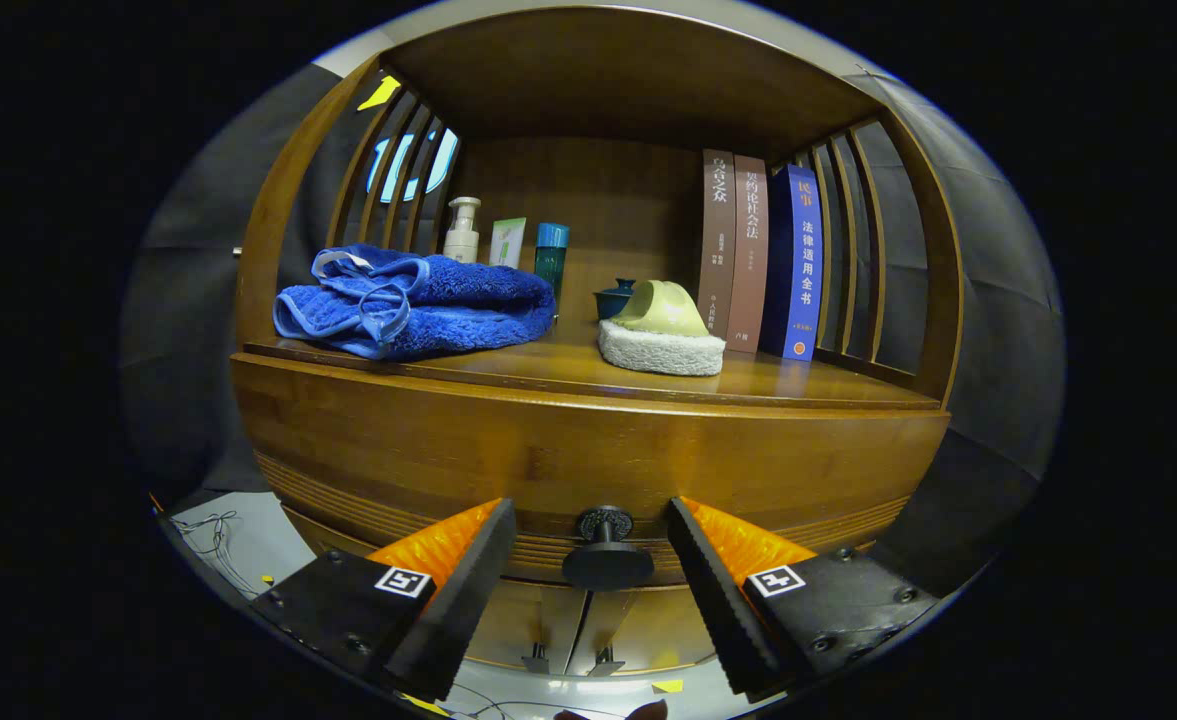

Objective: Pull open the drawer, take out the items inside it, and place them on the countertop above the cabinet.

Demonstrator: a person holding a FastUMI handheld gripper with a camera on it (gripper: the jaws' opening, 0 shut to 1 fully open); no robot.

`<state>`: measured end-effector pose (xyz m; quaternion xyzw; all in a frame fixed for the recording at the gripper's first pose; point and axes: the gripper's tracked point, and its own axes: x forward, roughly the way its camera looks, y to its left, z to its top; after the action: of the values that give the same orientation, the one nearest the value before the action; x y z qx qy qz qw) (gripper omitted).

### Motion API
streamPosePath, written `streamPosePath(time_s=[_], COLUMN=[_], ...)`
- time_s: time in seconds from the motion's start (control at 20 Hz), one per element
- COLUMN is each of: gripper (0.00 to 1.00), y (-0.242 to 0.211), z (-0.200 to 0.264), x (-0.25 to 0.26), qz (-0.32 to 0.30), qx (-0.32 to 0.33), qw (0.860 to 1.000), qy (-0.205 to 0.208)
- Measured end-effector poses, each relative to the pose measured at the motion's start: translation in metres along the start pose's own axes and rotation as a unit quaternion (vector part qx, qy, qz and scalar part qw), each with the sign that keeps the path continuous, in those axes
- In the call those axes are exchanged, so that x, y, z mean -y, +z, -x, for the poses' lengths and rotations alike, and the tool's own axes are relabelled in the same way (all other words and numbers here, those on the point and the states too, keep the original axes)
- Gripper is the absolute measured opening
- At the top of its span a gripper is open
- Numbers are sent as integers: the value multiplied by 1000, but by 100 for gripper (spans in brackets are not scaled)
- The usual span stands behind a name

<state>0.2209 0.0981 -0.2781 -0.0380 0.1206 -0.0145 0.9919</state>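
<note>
A wooden cabinet faces me, its drawer front [588, 465] closed under the countertop [788, 385]. A dark round drawer knob [607, 560] sticks out toward me and sits between my two fingers. My gripper [593, 570] is open, one finger on each side of the knob with a gap to each. On the countertop lie a folded blue towel [413, 305] to the left and a green scrubbing sponge with a white pad [663, 335] near the middle.
At the back of the shelf stand a pump bottle [462, 232], a small tube [508, 243] and a teal bottle [551, 255], with a small dark pot [614, 298]. Three upright books [758, 255] lean at the right. Slatted sides enclose the shelf. Cables lie on the floor below.
</note>
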Motion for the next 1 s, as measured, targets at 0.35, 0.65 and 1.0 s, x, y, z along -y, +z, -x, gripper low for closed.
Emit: streamPosePath(time_s=[0.35, 0.65, 1.0], gripper=[99, 99, 99], y=[8, 65, 146], z=[23, 85, 158], x=[-3, -1, 7], qz=[17, 1, -10], qx=[13, 60, 95], qw=[1000, 998, 994], qy=[18, 34, 56])
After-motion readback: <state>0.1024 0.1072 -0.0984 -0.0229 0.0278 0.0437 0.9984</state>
